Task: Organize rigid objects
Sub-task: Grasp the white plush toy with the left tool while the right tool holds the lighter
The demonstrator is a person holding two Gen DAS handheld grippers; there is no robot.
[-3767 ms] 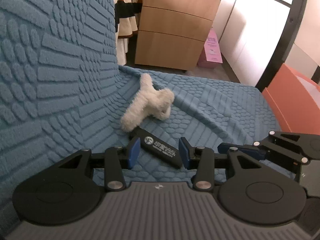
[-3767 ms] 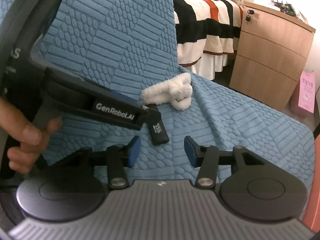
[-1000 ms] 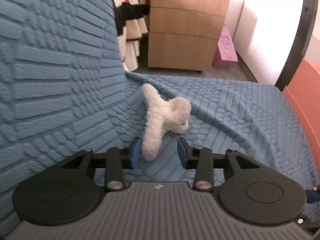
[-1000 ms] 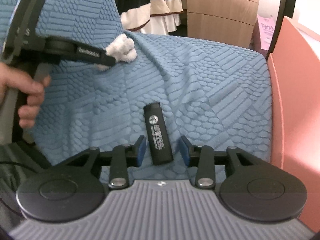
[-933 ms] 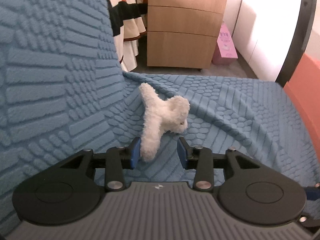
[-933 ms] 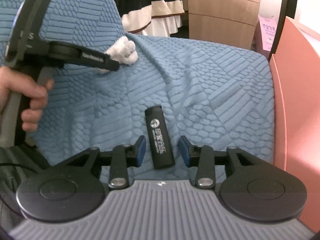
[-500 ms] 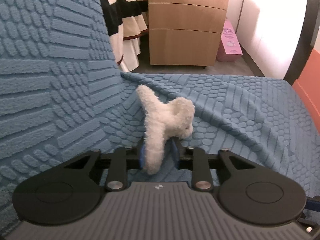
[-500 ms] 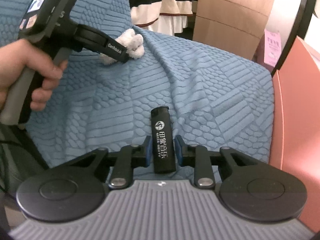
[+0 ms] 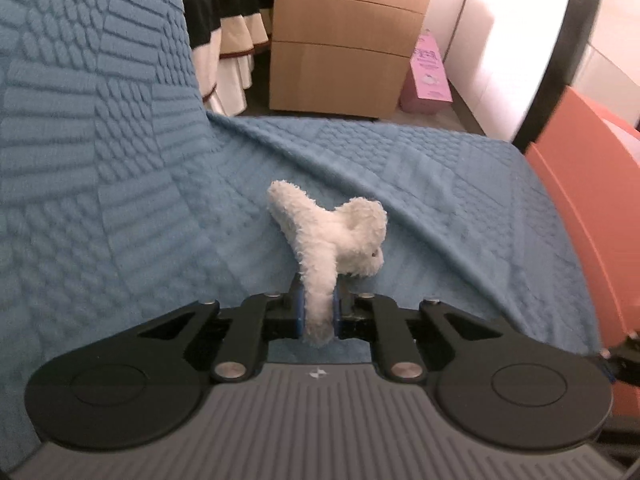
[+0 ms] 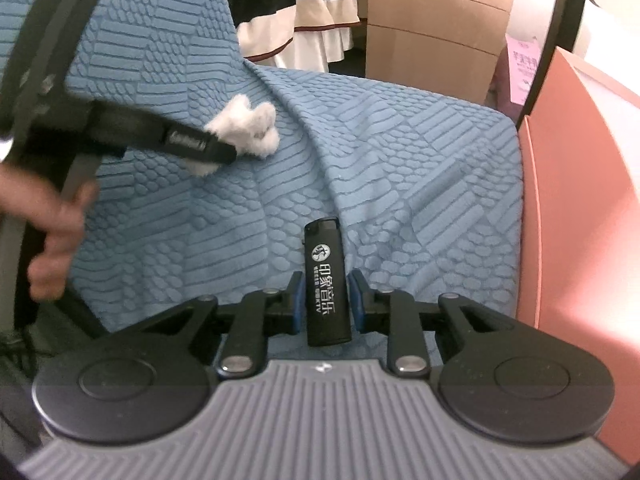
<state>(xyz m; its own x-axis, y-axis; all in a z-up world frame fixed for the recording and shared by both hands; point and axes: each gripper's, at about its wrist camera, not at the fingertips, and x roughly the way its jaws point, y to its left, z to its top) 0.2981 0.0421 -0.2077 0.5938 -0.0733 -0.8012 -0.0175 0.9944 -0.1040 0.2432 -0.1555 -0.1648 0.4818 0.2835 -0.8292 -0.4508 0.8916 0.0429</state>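
Observation:
A fluffy white hair claw clip (image 9: 332,236) is held above the blue textured cover. My left gripper (image 9: 318,312) is shut on its lower arm; it also shows in the right wrist view (image 10: 224,152) with the clip (image 10: 248,128) at its tip. A black lighter with white print (image 10: 326,284) stands between the fingers of my right gripper (image 10: 327,306), which is shut on it and holds it over the cover.
The blue cover (image 9: 420,184) drapes a seat and its backrest at the left. An orange panel (image 10: 580,200) rises at the right. A wooden drawer cabinet (image 9: 344,40), a pink box (image 9: 428,76) and striped cloth (image 9: 224,20) stand behind.
Both grippers have closed: the left on the white clip, the right on the lighter. Both objects now ride up off the cover with the grippers.

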